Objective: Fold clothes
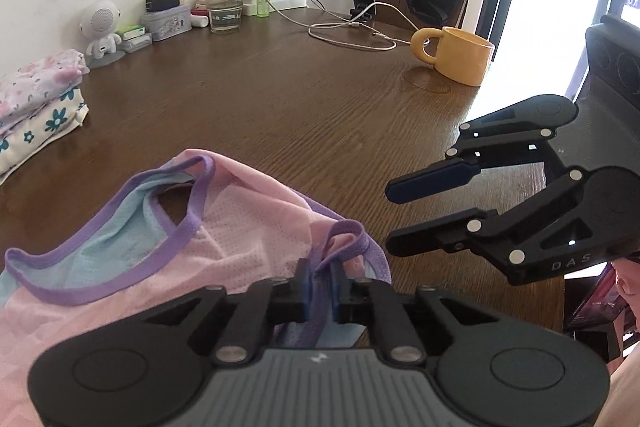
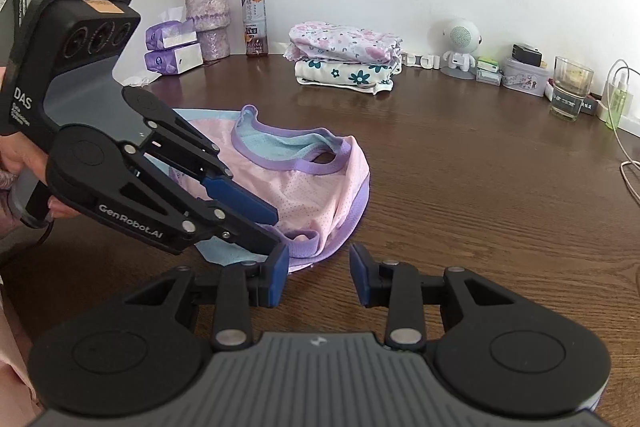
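A pink mesh tank top [image 1: 248, 223] with purple trim and a light blue lining lies crumpled on the brown wooden table [image 1: 320, 99]. My left gripper [image 1: 320, 281] is shut on a purple shoulder strap [image 1: 344, 239] of the top. In the right wrist view the top [image 2: 316, 187] lies just ahead, with the left gripper [image 2: 272, 227] coming in from the left, pinching its near edge. My right gripper [image 2: 319, 275] is open and empty, just in front of the top's near edge. It shows in the left wrist view [image 1: 390, 215] to the right of the top.
A stack of folded floral clothes [image 2: 346, 57] sits at the back. A yellow mug [image 1: 460, 53], white cables [image 1: 352, 31], a glass [image 1: 224, 7], a tin and a small robot speaker [image 1: 102, 29] stand along the far side. A vase of flowers [image 2: 206, 19], tissue packs and a bottle [image 2: 255, 21] stand by the wall.
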A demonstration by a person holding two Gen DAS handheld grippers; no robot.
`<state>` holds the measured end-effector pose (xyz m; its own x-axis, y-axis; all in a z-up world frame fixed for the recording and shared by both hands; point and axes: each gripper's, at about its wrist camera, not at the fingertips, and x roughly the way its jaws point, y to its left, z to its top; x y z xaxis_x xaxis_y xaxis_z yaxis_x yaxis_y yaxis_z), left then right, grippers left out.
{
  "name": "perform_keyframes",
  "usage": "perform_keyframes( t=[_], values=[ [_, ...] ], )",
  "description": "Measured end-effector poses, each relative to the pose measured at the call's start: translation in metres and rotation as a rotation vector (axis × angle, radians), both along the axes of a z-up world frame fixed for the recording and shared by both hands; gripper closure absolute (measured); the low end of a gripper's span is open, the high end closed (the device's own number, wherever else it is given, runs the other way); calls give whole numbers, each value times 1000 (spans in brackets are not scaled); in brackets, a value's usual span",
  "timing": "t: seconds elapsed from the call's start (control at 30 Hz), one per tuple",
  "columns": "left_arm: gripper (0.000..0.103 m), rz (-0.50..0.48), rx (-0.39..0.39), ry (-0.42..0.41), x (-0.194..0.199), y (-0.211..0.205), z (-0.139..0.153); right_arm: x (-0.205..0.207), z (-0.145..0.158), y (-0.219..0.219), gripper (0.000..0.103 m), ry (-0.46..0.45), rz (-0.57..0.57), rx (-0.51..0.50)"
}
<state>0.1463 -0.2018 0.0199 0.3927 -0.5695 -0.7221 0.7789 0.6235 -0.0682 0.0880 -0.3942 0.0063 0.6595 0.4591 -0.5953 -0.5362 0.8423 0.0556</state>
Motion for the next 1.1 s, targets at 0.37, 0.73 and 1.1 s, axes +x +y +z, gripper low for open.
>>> perform_keyframes(
  t=[0.37, 0.73, 1.1],
  values=[
    [103, 53, -131, -44, 0, 17, 35, 8, 7, 11, 69, -28, 66, 9],
    [102, 118, -162, -16, 9, 28, 30, 44, -8, 16, 69, 86, 25, 165],
    [65, 62, -143, 57, 17, 22, 15, 30, -18, 24, 69, 94, 41, 115]
  ],
)
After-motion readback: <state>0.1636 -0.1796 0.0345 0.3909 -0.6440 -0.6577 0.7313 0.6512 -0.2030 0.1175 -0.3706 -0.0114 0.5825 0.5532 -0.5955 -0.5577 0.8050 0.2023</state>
